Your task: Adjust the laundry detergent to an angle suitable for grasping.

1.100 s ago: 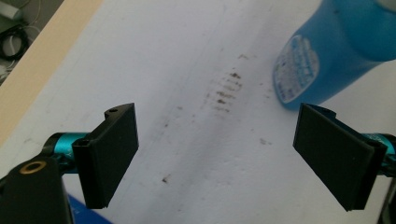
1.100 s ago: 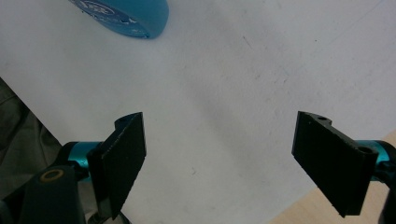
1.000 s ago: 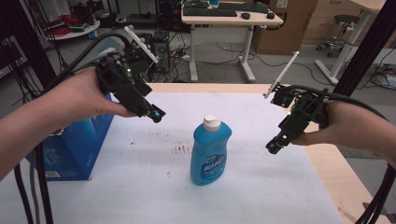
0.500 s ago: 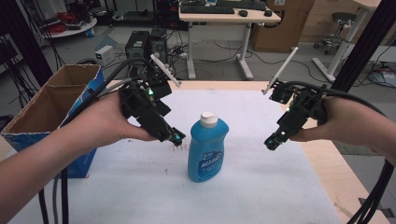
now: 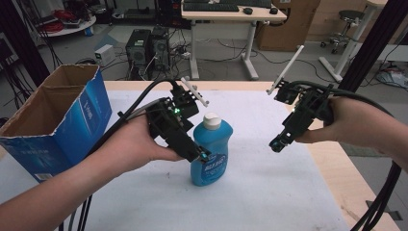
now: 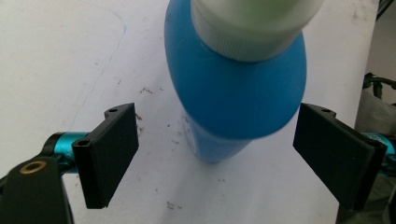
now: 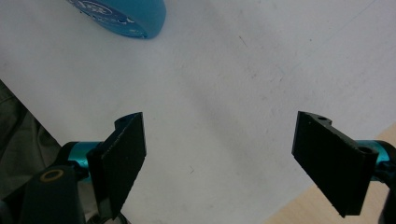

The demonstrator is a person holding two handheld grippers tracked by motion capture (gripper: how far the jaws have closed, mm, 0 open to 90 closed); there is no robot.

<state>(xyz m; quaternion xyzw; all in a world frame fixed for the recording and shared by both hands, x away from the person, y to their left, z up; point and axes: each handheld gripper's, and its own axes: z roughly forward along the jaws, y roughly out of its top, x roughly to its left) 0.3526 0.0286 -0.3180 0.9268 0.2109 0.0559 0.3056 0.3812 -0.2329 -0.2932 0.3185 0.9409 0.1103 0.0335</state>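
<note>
The left hand-held gripper (image 6: pixel 215 154) is spread wide, holding nothing, straddling the blue soap bottle (image 6: pixel 233 88) that stands upright mid-desk (image 5: pixel 288 192). To grip well, I'd centre the body between both pads, then squeeze squarely below the white cap (image 5: pixel 212 121). The right hand-held gripper (image 5: pixel 276 144) hovers open and empty, well apart.

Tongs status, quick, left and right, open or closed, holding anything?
Left tongs: open, jaws either side of the blue bottle, not clamped.
Right tongs: open, holding nothing.
</note>
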